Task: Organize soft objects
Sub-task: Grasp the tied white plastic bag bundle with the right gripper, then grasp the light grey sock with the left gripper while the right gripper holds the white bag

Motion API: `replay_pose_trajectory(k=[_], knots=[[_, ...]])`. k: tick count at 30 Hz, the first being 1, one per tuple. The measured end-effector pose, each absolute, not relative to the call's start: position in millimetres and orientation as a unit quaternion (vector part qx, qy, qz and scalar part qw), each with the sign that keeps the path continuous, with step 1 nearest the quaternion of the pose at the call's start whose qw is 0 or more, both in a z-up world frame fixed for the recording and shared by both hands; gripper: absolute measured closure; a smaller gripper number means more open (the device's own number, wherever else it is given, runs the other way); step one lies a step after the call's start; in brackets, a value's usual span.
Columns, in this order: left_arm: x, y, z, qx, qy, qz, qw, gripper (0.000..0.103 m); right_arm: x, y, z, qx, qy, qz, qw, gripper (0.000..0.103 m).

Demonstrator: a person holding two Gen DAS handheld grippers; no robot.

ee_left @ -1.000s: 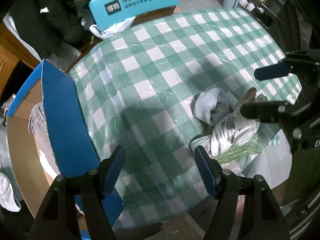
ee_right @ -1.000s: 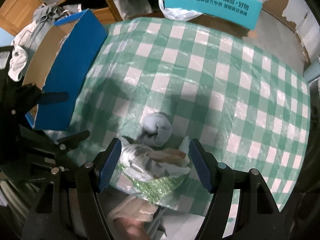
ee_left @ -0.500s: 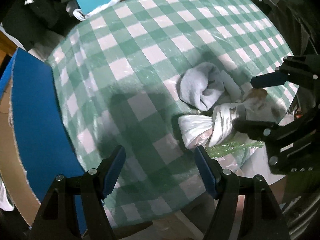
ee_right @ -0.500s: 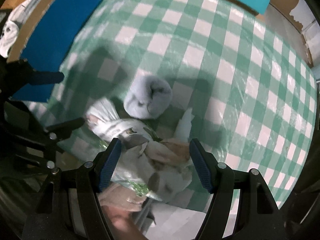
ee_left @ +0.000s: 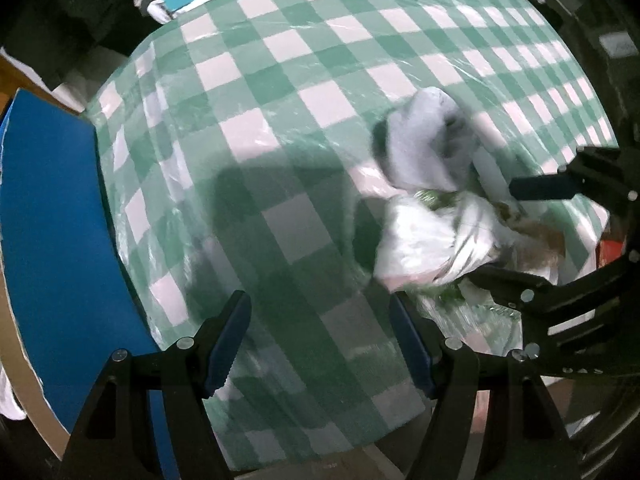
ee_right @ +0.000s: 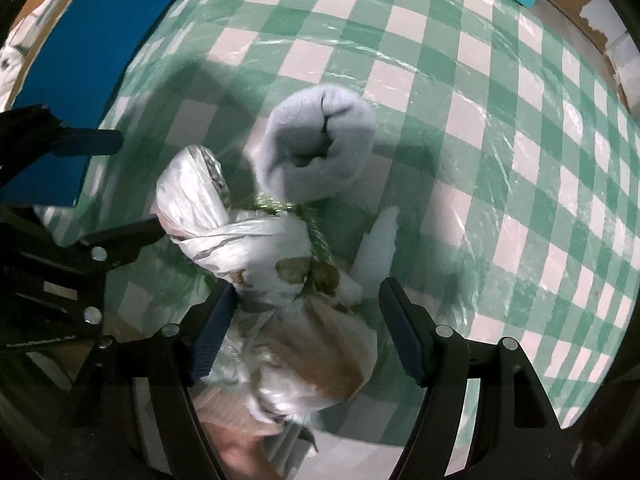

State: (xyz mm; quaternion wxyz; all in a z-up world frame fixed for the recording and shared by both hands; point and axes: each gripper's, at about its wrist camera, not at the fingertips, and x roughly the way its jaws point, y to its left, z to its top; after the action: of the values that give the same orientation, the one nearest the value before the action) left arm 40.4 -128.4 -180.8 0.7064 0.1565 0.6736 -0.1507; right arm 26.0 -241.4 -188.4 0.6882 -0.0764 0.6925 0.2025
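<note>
Closer now, checked tablecloth (ee_left: 304, 92) fills view beside blue box (ee_left: 52, 240).

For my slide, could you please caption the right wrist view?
Open right gripper over crumpled plastic bag, beside rolled grey sock.

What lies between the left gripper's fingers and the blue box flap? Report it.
Only bare green-checked tablecloth: in the left wrist view nothing sits between the open left gripper and the blue box flap; the soft pile lies rightward.
</note>
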Motion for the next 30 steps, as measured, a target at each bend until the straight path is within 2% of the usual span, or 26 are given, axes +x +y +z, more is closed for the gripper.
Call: replay_pose_trajectory(k=[11,22,23,25,30], knots=[[70.8,-102.1,-169.7,0.118,0.671,-0.126,0.721,0.03,74.2,-254.0,-207.9,-0.027,0.694,0.158,0.702,0.031],[85.8,-98.1,-175.7,0.117,0.674,-0.125,0.719,0.03,93.1,-264.6,-189.4,-0.002,0.671,0.143,0.727,0.031],[86.0,-98.6,-175.2,0.118,0.673,-0.125,0.719,0.03,84.5,-269.3,-191.4,-0.006,0.675,0.147,0.723,0.033],[88.4,-99.0,-174.7,0.118,0.672,-0.126,0.72,0.03,84.7,-265.3,-196.0,-0.011,0.681,0.149,0.717,0.053],[79.7,-116.2,-166.9,0.117,0.672,-0.123,0.721,0.03,83.0,-265.1,-192.6,-0.012,0.673,0.153,0.724,0.06]])
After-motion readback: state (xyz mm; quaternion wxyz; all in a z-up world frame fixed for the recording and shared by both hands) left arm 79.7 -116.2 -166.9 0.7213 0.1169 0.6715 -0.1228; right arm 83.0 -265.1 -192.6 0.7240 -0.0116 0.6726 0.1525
